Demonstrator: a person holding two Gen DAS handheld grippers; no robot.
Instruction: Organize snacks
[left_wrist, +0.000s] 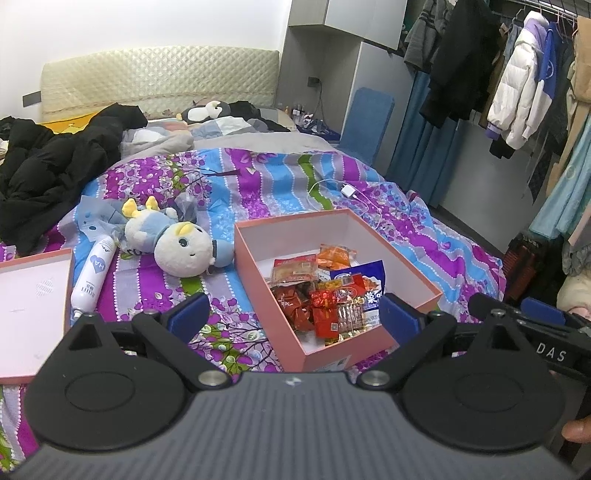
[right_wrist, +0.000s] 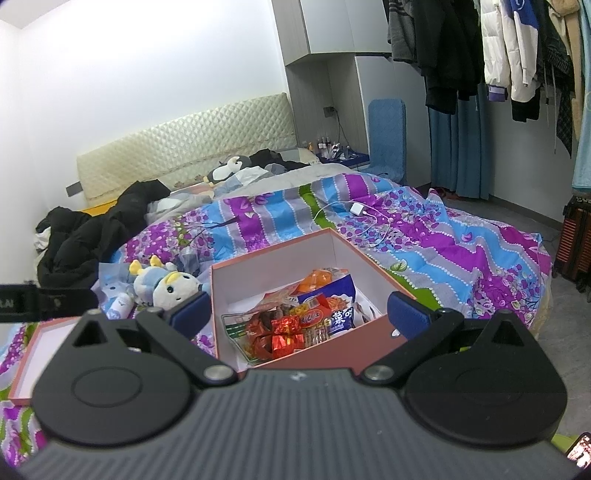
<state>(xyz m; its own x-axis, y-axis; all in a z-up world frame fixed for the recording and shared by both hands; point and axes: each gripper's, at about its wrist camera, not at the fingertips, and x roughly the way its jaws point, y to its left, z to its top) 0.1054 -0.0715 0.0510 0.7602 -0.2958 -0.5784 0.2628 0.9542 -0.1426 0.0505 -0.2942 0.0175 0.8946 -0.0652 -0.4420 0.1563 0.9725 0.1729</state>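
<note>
A pink box (left_wrist: 258, 266) with a white inside stands on the bed and holds several snack packets (left_wrist: 325, 295), red, orange and blue. It also shows in the right wrist view (right_wrist: 332, 350) with the snack packets (right_wrist: 295, 321) piled inside. My left gripper (left_wrist: 295, 314) is open and empty, above the box's near left side. My right gripper (right_wrist: 299, 314) is open and empty, above the box's near corner. The right gripper's tip (left_wrist: 532, 314) shows at the right edge of the left wrist view.
The pink box lid (left_wrist: 33, 310) lies upside down at the left. A plush toy (left_wrist: 173, 240) and a white bottle (left_wrist: 90, 280) lie between lid and box. A white charger with cable (left_wrist: 349, 192) lies behind the box. Black clothes (left_wrist: 48, 173) lie at far left.
</note>
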